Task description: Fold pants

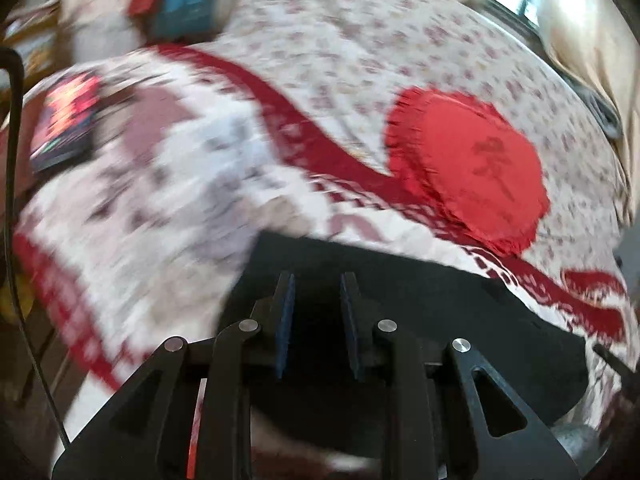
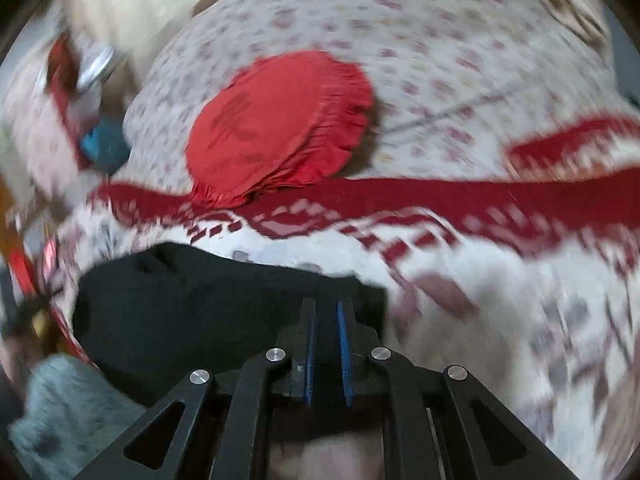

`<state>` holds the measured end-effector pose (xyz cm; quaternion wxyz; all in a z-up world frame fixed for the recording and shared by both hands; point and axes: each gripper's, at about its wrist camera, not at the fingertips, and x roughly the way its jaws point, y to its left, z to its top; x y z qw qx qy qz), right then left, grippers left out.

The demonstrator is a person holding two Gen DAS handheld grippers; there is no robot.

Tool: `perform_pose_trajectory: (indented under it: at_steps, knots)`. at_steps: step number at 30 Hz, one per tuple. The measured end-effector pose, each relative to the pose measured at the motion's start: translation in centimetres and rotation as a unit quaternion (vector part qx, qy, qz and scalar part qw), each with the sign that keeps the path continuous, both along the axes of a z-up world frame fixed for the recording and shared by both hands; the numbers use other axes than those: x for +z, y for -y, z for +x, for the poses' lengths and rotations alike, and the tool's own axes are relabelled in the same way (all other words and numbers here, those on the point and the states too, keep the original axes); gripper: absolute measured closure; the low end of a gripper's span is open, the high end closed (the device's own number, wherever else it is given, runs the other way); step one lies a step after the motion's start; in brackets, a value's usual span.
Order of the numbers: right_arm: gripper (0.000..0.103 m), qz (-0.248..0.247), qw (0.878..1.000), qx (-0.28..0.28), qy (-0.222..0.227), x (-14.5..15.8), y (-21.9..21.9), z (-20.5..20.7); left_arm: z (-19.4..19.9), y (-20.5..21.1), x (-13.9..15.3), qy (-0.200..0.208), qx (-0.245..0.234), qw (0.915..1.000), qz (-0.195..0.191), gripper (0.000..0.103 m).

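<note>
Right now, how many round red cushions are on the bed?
1. The round red cushion lies on the patterned bedcover, beyond the black pants. Others may be out of view.

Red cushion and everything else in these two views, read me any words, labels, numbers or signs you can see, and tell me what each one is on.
Nothing can be read as text.
Red cushion: a dark embroidered mark, perhaps a character, too blurred to read in either view.
Dark box at the bed's edge: bright red print, blurred, unreadable.
Blue item farther back: no legible text.
Black pants: no label visible.
</note>
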<state>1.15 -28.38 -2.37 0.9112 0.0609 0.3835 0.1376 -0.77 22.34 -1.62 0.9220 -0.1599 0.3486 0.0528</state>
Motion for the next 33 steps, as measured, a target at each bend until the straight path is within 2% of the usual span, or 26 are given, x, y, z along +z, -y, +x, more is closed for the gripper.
perform_pose_trajectory:
  at_steps: [1, 4, 5, 9, 12, 14, 16, 19, 21, 23, 24, 25, 26, 27, 28, 29, 30, 31, 32, 33]
  knots:
    - [0.094, -0.015, 1.000, 0.009, -0.002, -0.6, -0.7, 0.8, 1.5, 0.3, -0.2, -0.011, -0.003, 0.9999, 0.008, 0.082]
    - [0.094, -0.055, 0.997, 0.000, -0.054, -3.7, -1.7, 3.8, 5.7, 0.7, -2.6, -0.068, -0.009, 0.9973, 0.025, 0.082]
    - [0.094, -0.038, 0.998, -0.006, -0.055, -4.3, -1.2, 4.1, 6.6, 0.3, -3.9, -0.092, 0.004, 0.9955, 0.024, 0.082]
    - [0.093, -0.025, 0.997, -0.014, -0.068, -4.0, -0.8, 4.1, 6.8, -0.9, -4.7, -0.090, 0.007, 0.9959, -0.013, 0.081]
    - [0.093, -0.034, 0.996, -0.016, -0.087, -3.2, -1.2, 4.3, 6.5, -0.7, -4.8, -0.084, -0.001, 0.9964, -0.006, 0.081]
    - [0.093, -0.031, 0.997, -0.023, -0.062, -0.9, -2.2, 3.7, 6.2, -0.7, -5.0, -0.075, -0.001, 0.9971, -0.013, 0.081]
    - [0.093, -0.013, 0.999, 0.012, -0.040, 1.0, -4.5, 3.7, 4.9, -1.0, -5.2, -0.060, 0.010, 0.9978, -0.025, 0.080]
    - [0.093, 0.046, 0.991, 0.115, -0.057, 2.8, -10.4, 5.9, 4.3, -0.5, -5.4, -0.038, 0.031, 0.9984, -0.029, 0.080]
    - [0.093, 0.051, 0.983, 0.163, -0.065, 2.7, -14.4, 8.1, 3.9, -0.3, -5.6, -0.028, 0.039, 0.9983, -0.031, 0.080]
    - [0.093, 0.053, 0.969, 0.214, -0.110, 0.9, -18.4, 10.7, 4.0, -0.4, -5.7, -0.026, 0.043, 0.9981, -0.036, 0.080]
    - [0.093, 0.039, 0.965, 0.229, -0.119, 0.2, -19.6, 11.3, 4.1, -0.4, -5.7, -0.027, 0.045, 0.9979, -0.040, 0.080]
    - [0.093, -0.006, 0.959, 0.251, -0.129, -1.0, -21.5, 11.9, 4.1, -0.5, -5.7, -0.027, 0.045, 0.9977, -0.042, 0.080]
    - [0.095, -0.074, 0.943, 0.288, -0.150, -2.9, -23.7, 12.2, 4.2, -0.5, -5.7, -0.028, 0.045, 0.9976, -0.044, 0.080]
    - [0.099, -0.142, 0.931, 0.307, -0.136, -3.9, -24.7, 12.1, 4.3, -0.6, -5.7, -0.028, 0.043, 0.9976, -0.046, 0.080]
    - [0.099, -0.161, 0.936, 0.298, -0.097, -3.6, -24.3, 12.4, 4.2, -0.7, -5.7, -0.026, 0.043, 0.9976, -0.048, 0.080]
    - [0.097, -0.188, 0.946, 0.252, -0.081, -3.3, -23.6, 13.4, 4.1, -0.7, -5.8, -0.022, 0.042, 0.9976, -0.051, 0.080]
    - [0.097, -0.236, 0.956, 0.156, -0.074, -3.2, -21.8, 15.1, 4.0, -0.8, -5.9, -0.019, 0.041, 0.9976, -0.053, 0.080]
    - [0.097, -0.222, 0.966, 0.109, -0.076, -2.8, -19.8, 16.3, 4.0, -0.8, -5.9, -0.016, 0.042, 0.9976, -0.053, 0.080]
    - [0.097, -0.182, 0.976, 0.087, -0.081, -2.2, -18.1, 16.9, 4.0, -0.8, -6.0, -0.013, 0.044, 0.9975, -0.055, 0.080]
    - [0.097, -0.146, 0.982, 0.088, -0.084, -1.5, -17.1, 16.9, 3.9, -0.7, -6.0, -0.011, 0.046, 0.9974, -0.055, 0.080]
